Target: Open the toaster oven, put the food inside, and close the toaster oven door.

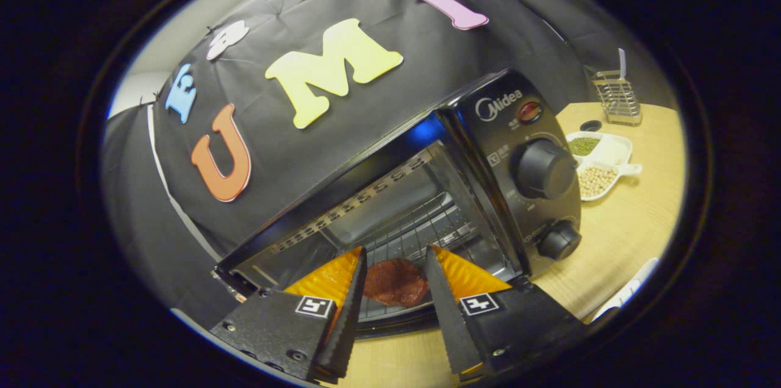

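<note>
Gripper view shows the gripper [395, 257] spread wide with nothing held, its fingers flanking the meat [395, 282] lying on the rack [421, 232] just ahead, inside the open toaster oven [488, 150], so it looks set down and let go.

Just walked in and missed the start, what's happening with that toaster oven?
A person is using handheld tongs to load the toaster oven. Its door is open, and a dark red piece of food lies on the wire rack just inside, between the open fingers, which do not appear to press on it. The door is not yet closed.
</note>
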